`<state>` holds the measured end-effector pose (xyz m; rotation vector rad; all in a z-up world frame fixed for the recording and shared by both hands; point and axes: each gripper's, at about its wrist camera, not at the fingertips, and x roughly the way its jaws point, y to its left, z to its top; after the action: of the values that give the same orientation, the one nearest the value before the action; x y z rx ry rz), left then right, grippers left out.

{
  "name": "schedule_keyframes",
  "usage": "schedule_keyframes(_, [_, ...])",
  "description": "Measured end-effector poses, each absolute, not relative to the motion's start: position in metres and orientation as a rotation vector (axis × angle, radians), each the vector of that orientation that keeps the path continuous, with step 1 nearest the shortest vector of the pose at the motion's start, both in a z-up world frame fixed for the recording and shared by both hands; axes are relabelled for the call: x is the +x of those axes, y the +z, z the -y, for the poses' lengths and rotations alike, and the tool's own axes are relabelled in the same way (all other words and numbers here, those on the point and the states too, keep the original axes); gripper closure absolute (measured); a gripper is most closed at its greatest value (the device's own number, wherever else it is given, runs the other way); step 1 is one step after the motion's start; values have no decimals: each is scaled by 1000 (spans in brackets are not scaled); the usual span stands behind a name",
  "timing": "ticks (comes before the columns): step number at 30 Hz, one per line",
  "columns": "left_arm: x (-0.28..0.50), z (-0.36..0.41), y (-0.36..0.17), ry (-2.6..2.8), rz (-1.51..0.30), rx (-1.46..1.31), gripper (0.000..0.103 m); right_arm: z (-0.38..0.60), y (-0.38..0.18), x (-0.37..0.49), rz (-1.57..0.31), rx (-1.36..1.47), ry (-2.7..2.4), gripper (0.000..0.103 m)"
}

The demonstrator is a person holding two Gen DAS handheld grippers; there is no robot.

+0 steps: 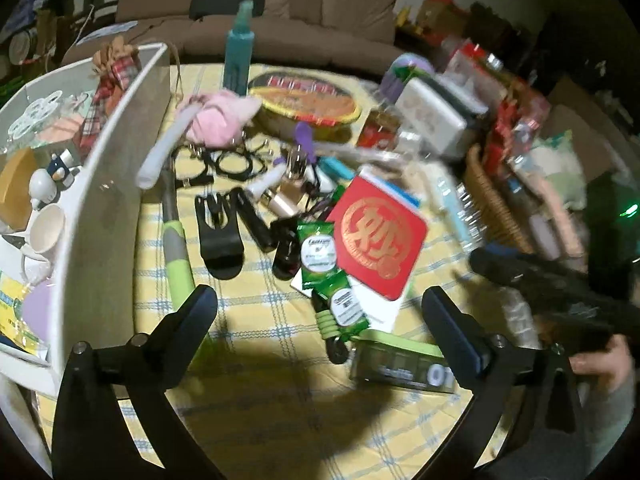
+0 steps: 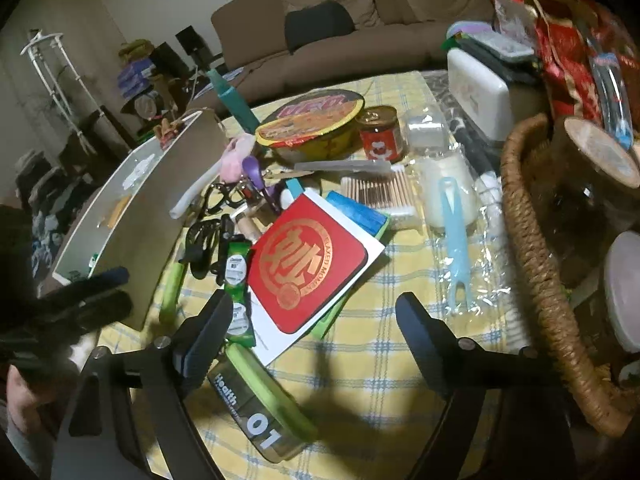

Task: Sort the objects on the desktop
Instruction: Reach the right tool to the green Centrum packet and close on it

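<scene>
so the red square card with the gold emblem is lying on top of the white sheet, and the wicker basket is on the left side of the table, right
Not quite. The red square card with the gold emblem does lie on top of the white sheet, but the wicker basket is on the right side of the table; the right wrist view shows it. The white tray is on the left.

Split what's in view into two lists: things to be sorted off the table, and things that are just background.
To sort: red square card with gold emblem, green sachets, green-lidded "Health 01" box, round noodle bowl, red jar, cotton swabs.

Background: brown sofa, white stand, yellow checked tablecloth.
</scene>
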<state>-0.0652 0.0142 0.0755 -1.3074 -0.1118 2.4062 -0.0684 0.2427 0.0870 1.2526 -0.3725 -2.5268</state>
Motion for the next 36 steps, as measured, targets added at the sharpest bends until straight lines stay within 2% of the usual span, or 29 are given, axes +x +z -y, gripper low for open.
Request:
schedule_keyframes(2, [-68,-26,64,2430,50,-1326,2,-248,81,-70,427,1291,-2511,18])
schedule_keyframes(3, [-69,-31,58,2438,33,-1337,9,-250,80,-70,438,1303,-2507,18])
schedule_keyframes(4, [-71,-35,53,2443,26,-1349,21,-253,79,-69,454,1301,-2510,18])
schedule_keyframes(6, [-76,-41,42,2435,25,-1388,34,-256,81,-69,485,1302,-2502,18])
schedule_keyframes(11, [-76,-56,26,2426,-11,-1414,37,-263,82,-67,515,1305,-2492,18])
schedule_keyframes(12, [-75,-60,24,2422,-24,-1416,43,-263,83,-66,507,1306,-2491,18])
schedule_keyframes(13, [-75,-62,22,2415,-34,-1417,55,-263,83,-66,502,1306,-2489,18])
schedule_keyframes(15, [-74,-65,19,2408,-58,-1428,68,-263,84,-65,491,1307,-2482,18])
schedule_keyframes(16, [-72,-63,20,2409,-50,-1419,73,-263,85,-65,491,1303,-2479,18])
schedule_keyframes(21, [-67,-45,34,2388,67,-1379,81,-258,87,-64,488,1290,-2470,19])
schedule_keyframes(23, [-63,-32,41,2365,144,-1364,90,-255,88,-64,493,1281,-2457,21])
schedule_keyframes(25, [-57,-18,52,2345,207,-1341,91,-253,90,-63,504,1266,-2444,25])
schedule_keyframes(28, [-44,-2,68,2339,230,-1301,91,-248,94,-63,526,1244,-2422,41])
schedule_keyframes(29, [-40,5,73,2335,235,-1292,91,-245,94,-63,528,1241,-2415,44])
schedule_keyframes(34, [-32,23,71,2327,214,-1320,91,-220,97,-69,496,1204,-2393,45])
schedule_keyframes(36, [-30,23,67,2317,222,-1329,90,-203,93,-77,489,1217,-2365,52])
